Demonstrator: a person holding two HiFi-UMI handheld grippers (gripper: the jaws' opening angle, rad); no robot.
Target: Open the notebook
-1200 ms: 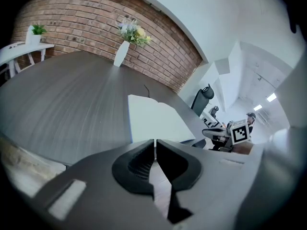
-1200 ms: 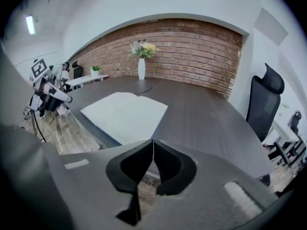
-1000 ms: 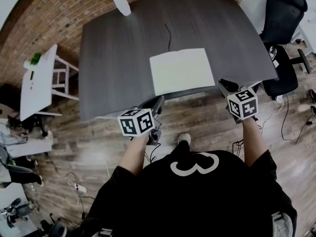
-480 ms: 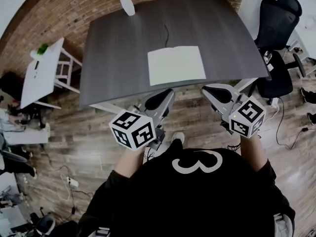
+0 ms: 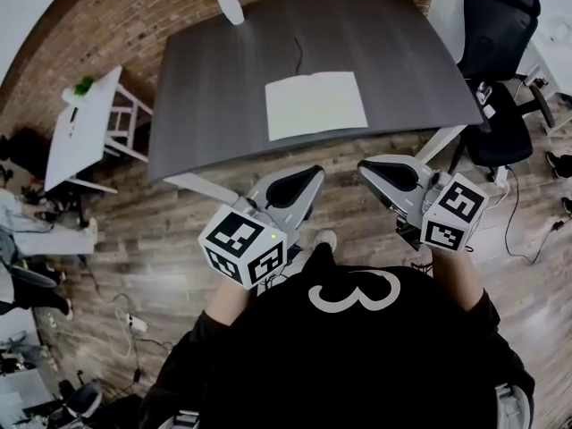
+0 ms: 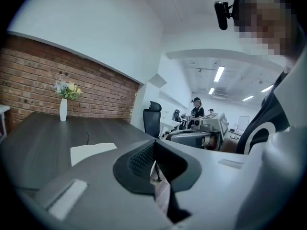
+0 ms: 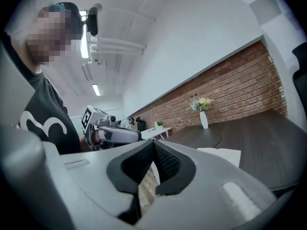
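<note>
The notebook (image 5: 315, 104) lies open on the dark table (image 5: 214, 88), white pages up, a crease down its middle. It also shows in the left gripper view as the notebook (image 6: 93, 152) and in the right gripper view as the notebook (image 7: 220, 155). My left gripper (image 5: 308, 179) is held in the air in front of the table's near edge, pointing roughly level, shut with nothing in it. Its jaws have just been closing on nothing. My right gripper (image 5: 371, 170) hangs beside it, also shut and holding nothing. Both are well short of the notebook.
A white vase with flowers (image 5: 228, 3) stands at the table's far edge, and a thin black cable (image 5: 299, 56) lies behind the notebook. A black office chair (image 5: 500, 34) is at the right, a white side table (image 5: 85, 137) at the left. Cables lie on the wooden floor.
Both grippers have risen from below the table's edge and now point more level, their jaws nearer each other. The notebook has not moved on the table.
</note>
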